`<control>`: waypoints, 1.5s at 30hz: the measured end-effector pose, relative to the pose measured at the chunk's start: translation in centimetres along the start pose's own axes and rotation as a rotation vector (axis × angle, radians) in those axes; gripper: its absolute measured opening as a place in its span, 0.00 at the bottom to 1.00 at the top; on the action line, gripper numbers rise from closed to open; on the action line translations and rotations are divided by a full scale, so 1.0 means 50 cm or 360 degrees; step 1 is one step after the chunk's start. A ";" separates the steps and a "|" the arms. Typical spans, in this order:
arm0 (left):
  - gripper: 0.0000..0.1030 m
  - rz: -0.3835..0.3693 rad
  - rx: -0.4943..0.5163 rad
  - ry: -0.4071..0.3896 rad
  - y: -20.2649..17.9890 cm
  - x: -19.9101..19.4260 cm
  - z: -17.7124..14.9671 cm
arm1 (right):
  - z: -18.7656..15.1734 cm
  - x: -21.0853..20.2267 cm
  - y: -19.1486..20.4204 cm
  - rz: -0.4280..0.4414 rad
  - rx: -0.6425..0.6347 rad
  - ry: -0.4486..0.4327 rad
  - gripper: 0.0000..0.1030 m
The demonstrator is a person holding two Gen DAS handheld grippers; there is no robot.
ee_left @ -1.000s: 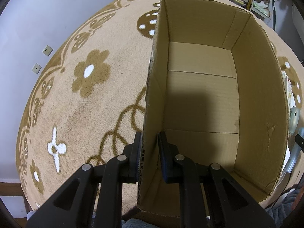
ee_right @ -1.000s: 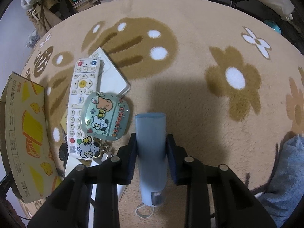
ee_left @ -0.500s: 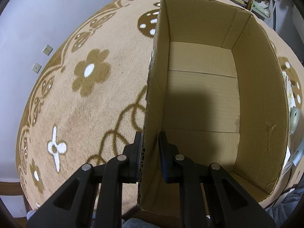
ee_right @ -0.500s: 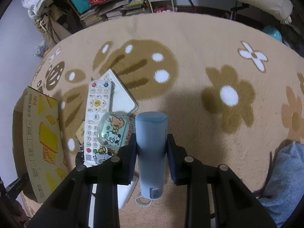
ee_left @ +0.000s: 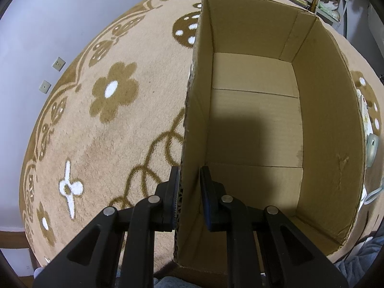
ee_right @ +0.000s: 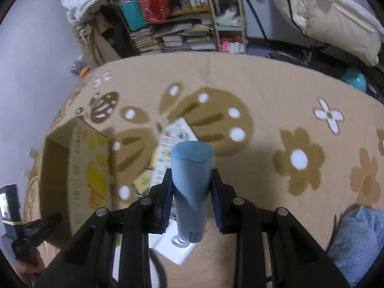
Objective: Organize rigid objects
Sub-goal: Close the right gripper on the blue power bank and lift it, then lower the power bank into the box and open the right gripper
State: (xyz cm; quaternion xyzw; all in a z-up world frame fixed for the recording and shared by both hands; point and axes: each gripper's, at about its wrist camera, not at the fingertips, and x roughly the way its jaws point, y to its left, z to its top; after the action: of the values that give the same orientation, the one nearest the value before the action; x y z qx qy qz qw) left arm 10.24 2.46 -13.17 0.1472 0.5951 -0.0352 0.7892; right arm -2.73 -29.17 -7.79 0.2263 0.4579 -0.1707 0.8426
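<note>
An open, empty cardboard box (ee_left: 259, 124) stands on the flowered carpet. My left gripper (ee_left: 189, 192) is shut on the box's left wall near its front corner. The box also shows at the left of the right wrist view (ee_right: 79, 172), with yellow print on its side. My right gripper (ee_right: 192, 192) is shut on a blue cylindrical case (ee_right: 190, 184) and holds it raised above the carpet. Below it lie a white remote control (ee_right: 172, 141) and a white flat object (ee_right: 177, 252), partly hidden by the case.
The beige carpet (ee_right: 276, 110) with brown flowers spreads to the right. Shelves with books and bags (ee_right: 168, 19) stand at the back. A teal ball (ee_right: 355, 79) lies at the far right. Blue cloth (ee_right: 357, 240) is at the lower right.
My right gripper has lifted the blue case off the carpet and tilted up, so the room's back shows. The left gripper has stayed shut on the box wall.
</note>
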 end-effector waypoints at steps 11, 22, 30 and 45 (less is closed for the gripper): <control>0.15 -0.0004 -0.0011 0.0018 0.003 0.008 0.001 | 0.043 -0.036 0.133 0.0196 -0.0216 -0.0083 0.30; 0.15 -0.0026 -0.0040 0.0030 0.008 0.008 0.001 | 0.042 -0.087 0.224 0.0424 -0.0307 -0.0214 0.30; 0.16 -0.0025 -0.0034 0.0028 0.009 0.008 0.002 | 0.032 -0.097 0.285 0.0564 -0.0407 -0.0266 0.30; 0.16 -0.0037 -0.0039 0.0034 0.011 0.010 0.002 | -0.015 0.035 0.336 0.0550 -0.0494 -0.0042 0.30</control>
State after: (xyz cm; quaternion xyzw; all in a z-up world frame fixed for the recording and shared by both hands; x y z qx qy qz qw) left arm 10.62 3.02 -13.54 0.1311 0.6057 -0.0355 0.7840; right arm 6.01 -14.80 -5.86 0.1669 0.4219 0.0456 0.8900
